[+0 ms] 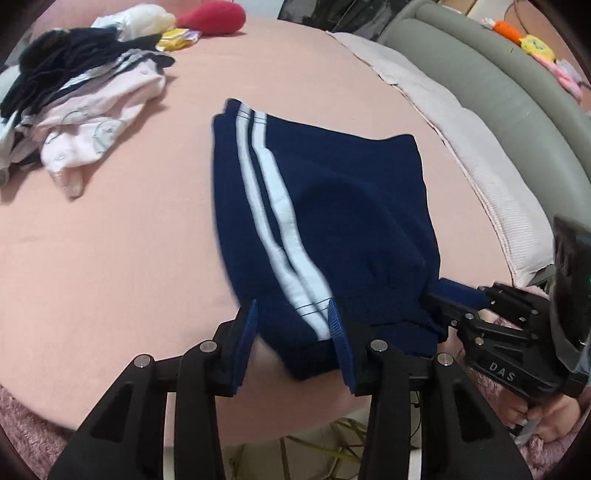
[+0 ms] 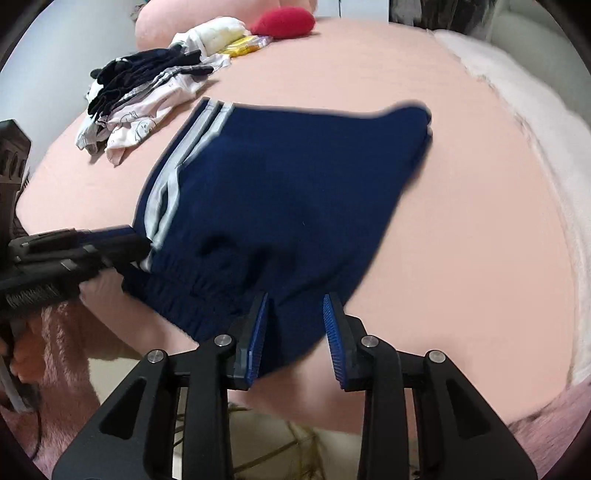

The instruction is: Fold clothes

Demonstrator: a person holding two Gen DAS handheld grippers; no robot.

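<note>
The navy shorts (image 1: 332,221), trimmed with two white side stripes, lie on the pink bed (image 1: 110,258) near its front edge, doubled over on themselves, with the elastic waistband toward the person and the leg hems away. The left gripper (image 1: 293,325) sits at the striped waistband corner with its jaws apart; the cloth lies between them, but the pads do not appear to press on it. The right gripper (image 2: 295,314) stands at the opposite waistband corner, its jaws likewise apart with fabric between them and no visible clamp. Judged from this, one fold of the garment is complete and has just been laid down; a further fold to compact it likely remains. An untidy pile of clothes (image 1: 74,110), dark and pale pieces mixed, lies well apart at the far left of the bed and appears still unfolded. A red plush toy (image 1: 214,18) lies beyond it.
</note>
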